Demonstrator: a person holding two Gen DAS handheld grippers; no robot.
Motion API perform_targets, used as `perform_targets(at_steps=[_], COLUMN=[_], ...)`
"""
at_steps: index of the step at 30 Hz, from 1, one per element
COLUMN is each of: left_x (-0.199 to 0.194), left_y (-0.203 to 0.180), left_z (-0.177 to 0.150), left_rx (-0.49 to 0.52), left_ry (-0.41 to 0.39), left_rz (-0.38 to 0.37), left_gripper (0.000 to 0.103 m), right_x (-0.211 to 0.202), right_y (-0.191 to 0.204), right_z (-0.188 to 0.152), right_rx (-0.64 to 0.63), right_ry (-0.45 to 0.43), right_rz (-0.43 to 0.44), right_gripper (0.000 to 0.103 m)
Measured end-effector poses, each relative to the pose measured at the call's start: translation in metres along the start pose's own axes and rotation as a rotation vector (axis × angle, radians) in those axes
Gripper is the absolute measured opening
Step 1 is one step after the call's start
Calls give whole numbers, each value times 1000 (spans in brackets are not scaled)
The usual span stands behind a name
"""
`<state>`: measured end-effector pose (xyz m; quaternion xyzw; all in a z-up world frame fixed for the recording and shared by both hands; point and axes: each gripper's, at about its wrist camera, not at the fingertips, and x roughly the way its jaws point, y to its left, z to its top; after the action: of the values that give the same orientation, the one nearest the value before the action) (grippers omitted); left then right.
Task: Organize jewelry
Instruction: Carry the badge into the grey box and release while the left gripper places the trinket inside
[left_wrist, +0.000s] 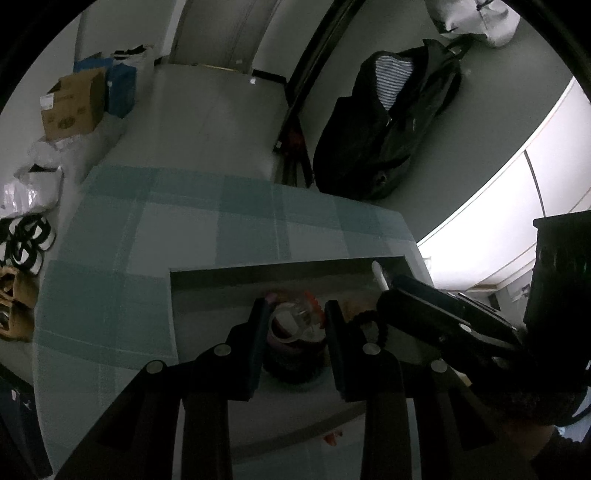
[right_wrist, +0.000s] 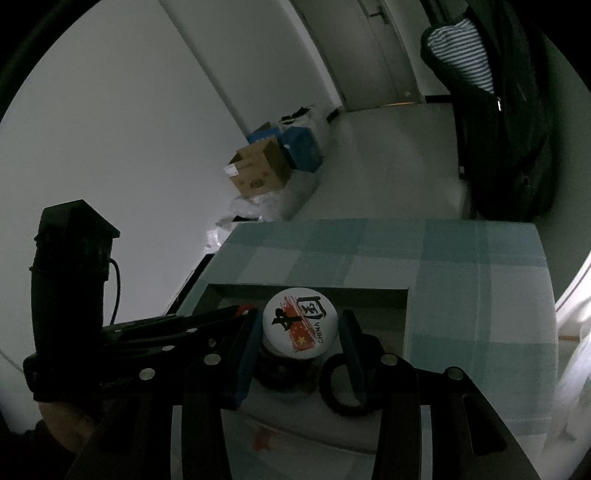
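Over the shallow grey tray (right_wrist: 369, 295), the right gripper (right_wrist: 299, 332) pinches a round white China badge (right_wrist: 300, 324), ready to sort; the left gripper (left_wrist: 295, 317) straddles a clear ring-like piece (left_wrist: 295, 318), grip uncertain.

Both views are dim and underexposed. Daylight enters at the right edge, blown out to white glare. Fisheye distortion bends lines toward black vignetted corners. The foreground is dark and soft.

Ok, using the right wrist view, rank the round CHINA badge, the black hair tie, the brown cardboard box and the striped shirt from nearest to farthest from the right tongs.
1. CHINA badge: between the fingers of the right tongs.
2. Black hair tie: around the right finger, in the tray; too close to the badge to rank firmly.
3. Brown cardboard box: on the floor beyond the table, left.
4. Striped shirt: hanging far upper right.
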<state>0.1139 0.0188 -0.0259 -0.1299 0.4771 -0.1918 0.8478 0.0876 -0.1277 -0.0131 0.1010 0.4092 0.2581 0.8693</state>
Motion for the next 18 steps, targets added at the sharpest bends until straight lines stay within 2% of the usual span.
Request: perform_targets(at_steps=[5,7,10,14,18], left_x=[2,-1,-10,-16,-21], left_y=[0,0,-2,-1,-3], left_z=[-3,-4,-6,-9,-14], left_rx=[-2,-2,4,6,2], left_ry=[20,14,-20,-38,-58], left_rz=[24,35,21,25,41], left_gripper=[29,45,65,65,65], right_x=[1,0,-3,-14,-26], right_y=[1,1,-2,-4,-6], right_z=[0,-1,-3,-6,-9], right_rx=[-2,-4,12,12,21], right_ry=[0,-2,-14,-46,-67], right_rz=[-5,-13,-8,-25,-37], right_gripper=[43,52,54,55,60])
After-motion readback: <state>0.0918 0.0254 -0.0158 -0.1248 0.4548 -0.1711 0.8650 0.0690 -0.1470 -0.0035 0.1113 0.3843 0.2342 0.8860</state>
